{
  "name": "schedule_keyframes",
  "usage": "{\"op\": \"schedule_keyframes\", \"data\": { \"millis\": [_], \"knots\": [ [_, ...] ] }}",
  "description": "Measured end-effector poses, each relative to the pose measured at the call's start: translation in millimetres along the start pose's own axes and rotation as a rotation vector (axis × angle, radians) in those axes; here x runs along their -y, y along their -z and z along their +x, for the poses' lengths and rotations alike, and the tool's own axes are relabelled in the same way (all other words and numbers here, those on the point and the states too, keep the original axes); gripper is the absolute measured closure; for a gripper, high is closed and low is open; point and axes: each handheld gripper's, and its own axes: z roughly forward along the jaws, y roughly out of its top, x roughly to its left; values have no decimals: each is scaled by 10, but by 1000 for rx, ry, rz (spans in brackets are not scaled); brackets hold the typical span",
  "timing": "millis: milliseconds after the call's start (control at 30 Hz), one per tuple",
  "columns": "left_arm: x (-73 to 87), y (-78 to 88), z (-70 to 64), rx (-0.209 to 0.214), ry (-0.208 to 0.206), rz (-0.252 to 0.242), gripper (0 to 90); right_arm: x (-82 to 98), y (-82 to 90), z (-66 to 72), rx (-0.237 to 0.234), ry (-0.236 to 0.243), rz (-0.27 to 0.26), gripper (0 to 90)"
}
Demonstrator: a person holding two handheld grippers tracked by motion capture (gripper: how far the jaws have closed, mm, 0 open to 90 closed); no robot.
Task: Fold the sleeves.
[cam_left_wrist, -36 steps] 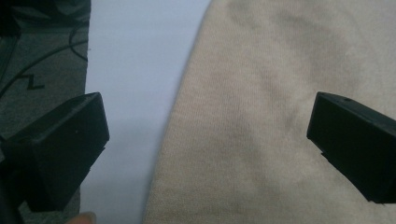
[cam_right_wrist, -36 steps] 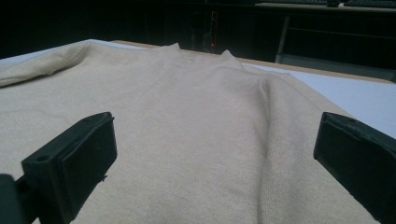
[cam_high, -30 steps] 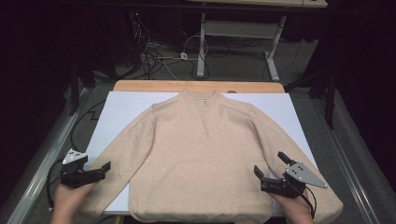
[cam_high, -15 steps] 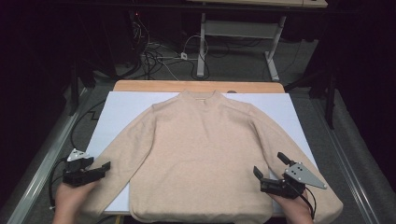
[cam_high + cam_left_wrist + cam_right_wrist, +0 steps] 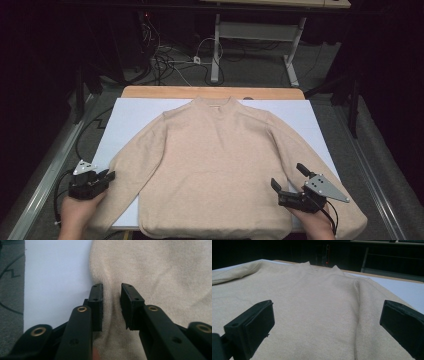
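since a second ago the left gripper (image 5: 102, 177) has eased a little toward the near left and narrowed, while the right gripper (image 5: 289, 181) has hardly shifted. the beige sweater (image 5: 220, 165) lies flat and face up on the white sheet (image 5: 130, 117) that covers the wooden table (image 5: 150, 91), collar at the far side, hem at the near edge, both sleeves slanting out and down toward the near corners. in the left gripper view the jaws stand narrow, a small gap between the pads (image 5: 97, 306), with a ridge of the left sleeve (image 5: 132, 165) gathered up between them; they look to be pinching in on the knit rather than fully clamped. the right gripper hangs wide open over the near right part of the body, just inside the right sleeve (image 5: 305, 150), and its own view shows both jaws far apart with cloth below and nothing between them. a hand (image 5: 75, 215) holds the left gripper from the near edge, and another hand (image 5: 315, 225) holds the right one. beyond the table, cables (image 5: 170, 62) lie on the floor by a metal frame (image 5: 260, 30). my reading: this is the start of folding, the grasp of the left sleeve. next the left jaws need to close firmly on the fold, and the right should drop and take its own hold before any lift
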Motion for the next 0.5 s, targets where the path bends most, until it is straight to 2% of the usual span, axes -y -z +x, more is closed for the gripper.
{"op": "schedule_keyframes", "data": {
  "millis": [200, 300, 500],
  "knots": [
    [-1, 17, -34, -13, -18, -22, 807, 5, -7, 17, -4, -2, 3, 3],
    [-2, 69, -25, 18, 14, -82, 809, 4, -9, 23, -7, -1, 3, 3],
    [-64, 196, -108, 65, 22, -181, 809, 7, -3, 14, -6, 2, 6, 4]
  ]
}}
